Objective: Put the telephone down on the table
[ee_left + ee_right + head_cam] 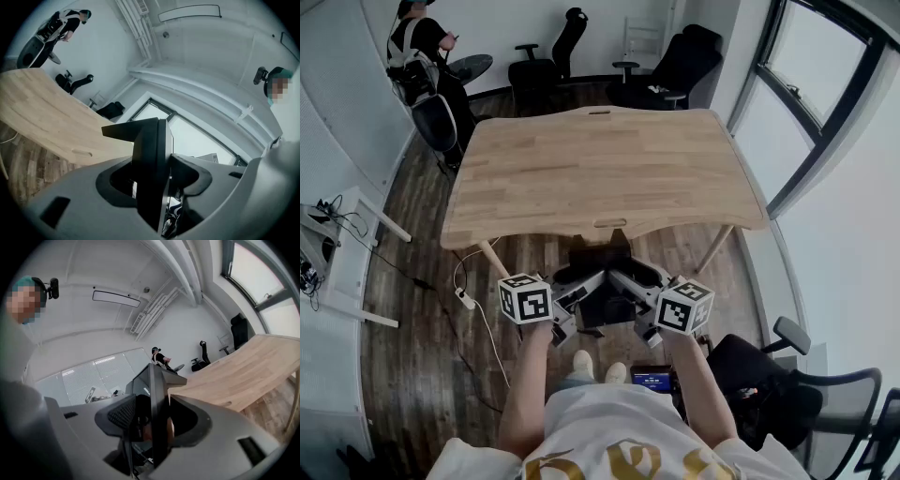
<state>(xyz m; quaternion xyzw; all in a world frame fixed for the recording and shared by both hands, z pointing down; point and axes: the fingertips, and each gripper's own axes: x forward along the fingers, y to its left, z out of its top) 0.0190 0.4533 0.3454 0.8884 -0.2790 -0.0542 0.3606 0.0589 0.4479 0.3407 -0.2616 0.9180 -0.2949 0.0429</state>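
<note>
Between the two claws, level and just ahead of the person's waist, the telephone [605,302] is held as one dark, angular slab. It is gripped from both sides. The left claw [153,177] is closed on one edge, with a pad pressed to each face, and the right claw [154,422] is closed in the same way on the opposite edge. Both pairs of jaws are set wide, which is judged to come from the thickness of the body and not from any slack in the grip. A hold from two sides is judged to suit a broad, uneven thing that might swing or tip if it were taken by one claw alone.

Ahead of both claws the bench [600,169] is seen. The telephone is short of its near edge and over the wooden floor [422,356], touching neither. The setting-down is therefore judged not yet begun; a carry forward over the edge is thought to be called for first, with both grips matched so that the slab is not twisted.

No brand or label can be made out on the telephone in any view. On the marker cubes [525,298] only black-and-white square patterns are shown, with no letters. Just behind the right claw a small lit screen [652,380] is seen, but its text is too small to be read. The gold print on the shirt [628,459] is cut off and cannot be read.
</note>
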